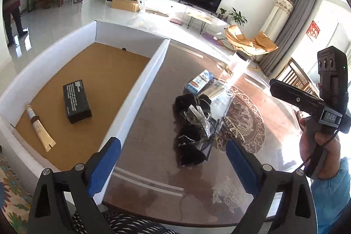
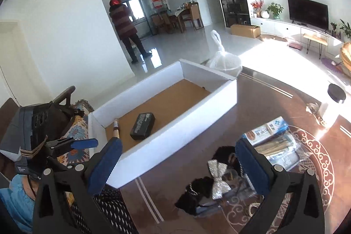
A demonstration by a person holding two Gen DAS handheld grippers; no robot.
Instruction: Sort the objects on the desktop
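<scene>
While the black box [image 1: 76, 101] and the cream tube [image 1: 39, 128] lie apart on the white tray's [image 1: 140, 89] brown floor, at 9 o'clock of the black bow pile [image 1: 193, 131], left gripper [image 1: 173, 166] and right gripper [image 2: 178, 163] gape released, holding nothing.

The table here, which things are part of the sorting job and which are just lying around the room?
Job:
white box
black carton and tube, already inside it
black hair accessories with silver bow, on the table
blue-and-white packet, on the table

Lying about:
television
cardboard box
yellow chair
</scene>
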